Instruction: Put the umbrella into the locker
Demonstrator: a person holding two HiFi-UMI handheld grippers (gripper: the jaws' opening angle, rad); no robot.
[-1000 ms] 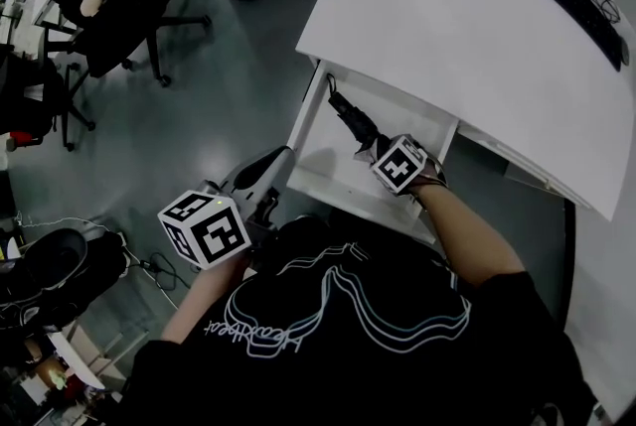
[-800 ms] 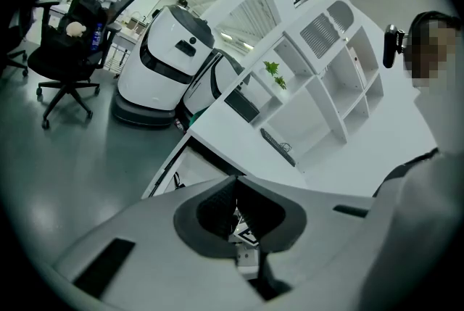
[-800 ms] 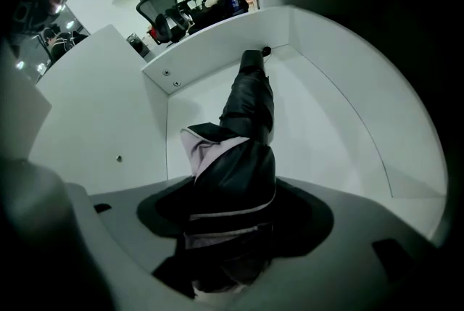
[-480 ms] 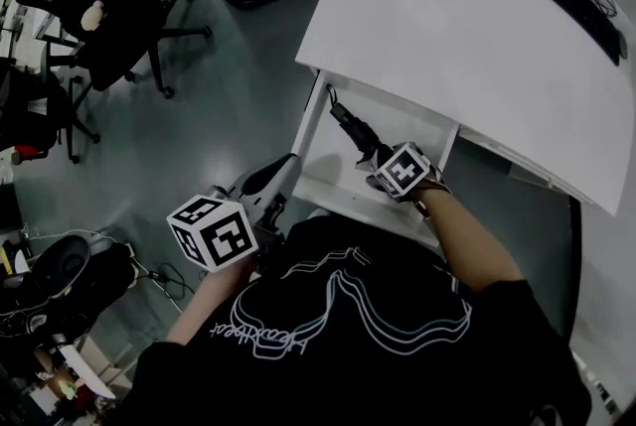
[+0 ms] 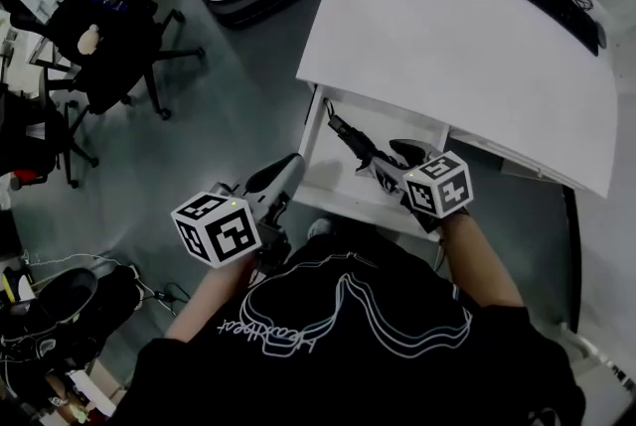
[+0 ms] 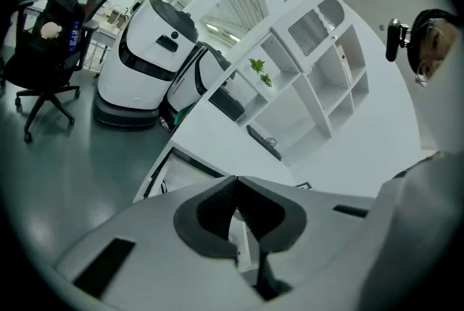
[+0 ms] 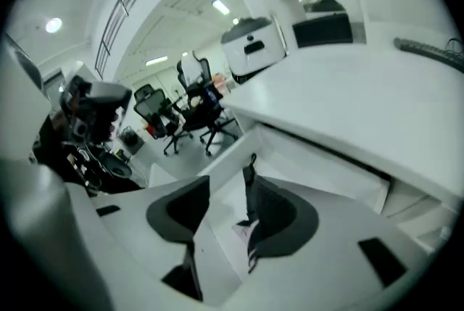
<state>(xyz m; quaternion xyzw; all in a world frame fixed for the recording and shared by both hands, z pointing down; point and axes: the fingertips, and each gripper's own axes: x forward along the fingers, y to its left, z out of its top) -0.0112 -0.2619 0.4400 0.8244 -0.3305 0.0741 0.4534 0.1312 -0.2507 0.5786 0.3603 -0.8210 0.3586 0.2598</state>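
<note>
Under the bench (image 5: pixel 447 47), the locker (image 5: pixel 320 188) stands pulled open and the umbrella (image 5: pixel 348 136) lies inside it, so we judge the placing done. Our right gripper (image 7: pixel 230 186) hangs above it. Its fingers have just been closing, yet they stand apart and grip nothing. Our left gripper (image 6: pixel 235 183) is clenched and empty. Next, we think, comes pushing the locker's front in squarely. Only the head view shows the umbrella's full length. Only the right gripper view shows the gap between that gripper's fingers.

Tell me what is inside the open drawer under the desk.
A dark folded umbrella lies on the drawer floor. The desk top covers the drawer's rear, so that part is unseen.
</note>
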